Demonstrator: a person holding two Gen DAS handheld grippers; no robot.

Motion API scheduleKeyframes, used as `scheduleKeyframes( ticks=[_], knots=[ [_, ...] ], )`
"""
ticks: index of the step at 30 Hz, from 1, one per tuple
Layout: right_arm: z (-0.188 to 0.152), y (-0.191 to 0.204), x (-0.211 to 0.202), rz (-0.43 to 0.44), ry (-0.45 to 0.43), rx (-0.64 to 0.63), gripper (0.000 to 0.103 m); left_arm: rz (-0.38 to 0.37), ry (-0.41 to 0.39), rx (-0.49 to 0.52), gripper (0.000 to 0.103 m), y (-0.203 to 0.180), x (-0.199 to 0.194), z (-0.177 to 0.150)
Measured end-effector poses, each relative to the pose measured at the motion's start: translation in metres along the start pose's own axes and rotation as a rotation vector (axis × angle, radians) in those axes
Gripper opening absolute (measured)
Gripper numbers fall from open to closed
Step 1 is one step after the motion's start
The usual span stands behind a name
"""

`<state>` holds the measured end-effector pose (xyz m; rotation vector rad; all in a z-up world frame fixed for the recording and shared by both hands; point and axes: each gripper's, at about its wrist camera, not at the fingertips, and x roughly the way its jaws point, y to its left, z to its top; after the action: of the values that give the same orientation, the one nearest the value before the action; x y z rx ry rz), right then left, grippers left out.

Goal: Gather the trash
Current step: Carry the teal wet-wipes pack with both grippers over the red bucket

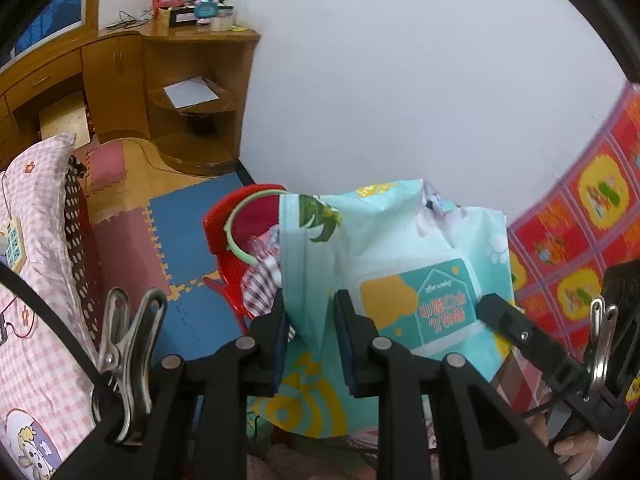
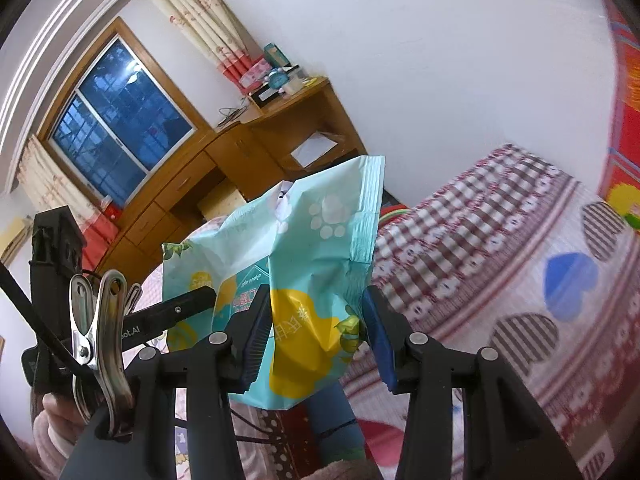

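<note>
Holding a mint-green wet-wipe packet (image 1: 400,264) aloft between both tools, above a red plastic stool (image 1: 224,236) at about 10 o'clock from it in the left wrist view.

Left gripper (image 1: 310,336): jaws narrow, pinched on a thin fold of the packet's film at its near edge. Right gripper (image 2: 316,340): jaws half spread, pads set against either side of the packet's lower yellow-printed part (image 2: 304,352); it reads as gripped, though contact at the right pad is hard to confirm. The right tool's finger also shows in the left view at 3 o'clock (image 1: 516,336).

Handling, as judged: light, crumpled, soft film, likely near empty; slick printed surface, prone to slipping out of a shallow pinch. The stiffer lid panel (image 1: 444,312) in the middle is the firmest spot, but the sealed, crimped end (image 2: 370,208) gives a thin, flat hold.

Orientation: in the right wrist view the long axis runs from 6 toward 12 o'clock, crimped end up, tilted slightly to 1 o'clock. Lid label faces the left camera, its print upside down.

Plaid bedding (image 2: 472,240) lies at 3 o'clock; wooden desk (image 2: 224,184) at 11.
</note>
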<state>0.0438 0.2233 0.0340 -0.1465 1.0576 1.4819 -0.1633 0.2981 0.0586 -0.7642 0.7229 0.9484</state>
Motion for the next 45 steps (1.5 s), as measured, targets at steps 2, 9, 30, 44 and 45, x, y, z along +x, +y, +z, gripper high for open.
scheduleKeyframes(
  ticks=[2,9,30,44,45],
  knots=[
    [0.006,0.007,0.013,-0.007,0.001,-0.005,0.046,0.002,0.002,-0.007,0.023,0.009,0.004,0.008],
    [0.026,0.032,0.057,-0.073,-0.021,0.037,0.046,-0.037,0.033,0.041,0.023,0.050,0.030,0.053],
    [0.121,0.016,0.181,-0.195,0.023,0.066,0.046,-0.104,0.114,0.134,0.023,0.096,0.146,0.169],
    [0.144,-0.051,0.286,-0.372,0.206,0.077,0.046,-0.199,0.304,0.050,0.023,0.115,0.301,0.181],
    [0.144,-0.055,0.293,-0.383,0.211,0.086,0.046,-0.209,0.322,0.049,0.023,0.116,0.314,0.181]
  ],
)
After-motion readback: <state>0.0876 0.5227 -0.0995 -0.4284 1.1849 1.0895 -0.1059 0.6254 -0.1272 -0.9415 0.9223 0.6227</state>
